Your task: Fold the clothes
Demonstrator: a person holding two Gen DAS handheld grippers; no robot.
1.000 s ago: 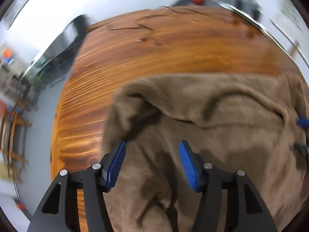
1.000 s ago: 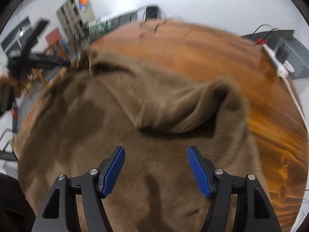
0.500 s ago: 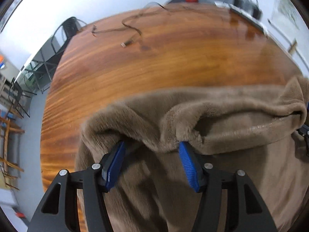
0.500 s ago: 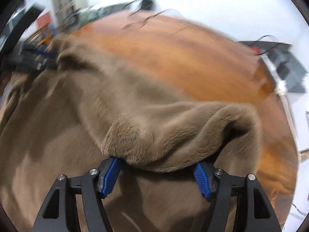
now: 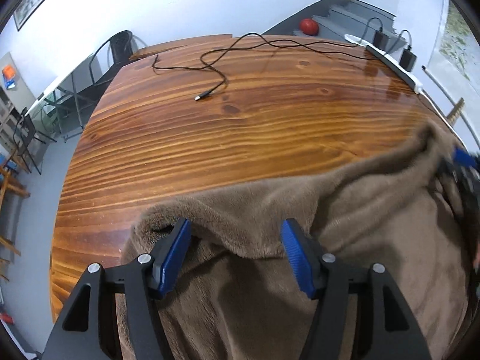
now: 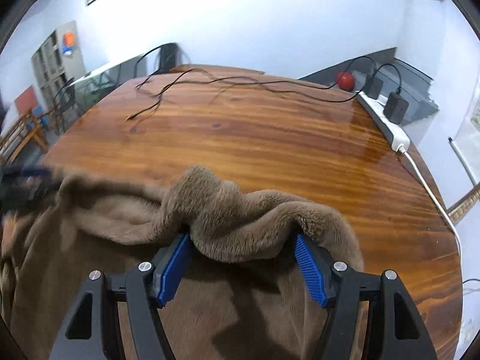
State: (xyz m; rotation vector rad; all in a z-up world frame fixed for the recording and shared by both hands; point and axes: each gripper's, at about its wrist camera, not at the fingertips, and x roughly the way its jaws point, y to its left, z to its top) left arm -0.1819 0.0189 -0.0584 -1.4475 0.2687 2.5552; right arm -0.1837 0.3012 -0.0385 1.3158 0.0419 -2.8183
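— While the brown fleece garment (image 5: 345,276) lies on the wooden table (image 5: 240,138), what does the left gripper (image 5: 237,249) do?
— Its jaws are opening; a folded edge of the fleece hangs between the blue pads (image 5: 175,255).
— And the right gripper (image 6: 243,258)?
— It stands wide, with a fleece fold draped over its fingertips. If the pads press it, I cannot tell.

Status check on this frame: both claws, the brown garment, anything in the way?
Left claw opening, fleece edge draped between its blue pads. Right claw wide, fold draped over it. Brown fleece garment bunched on wooden table. Loose cable beyond, clear.
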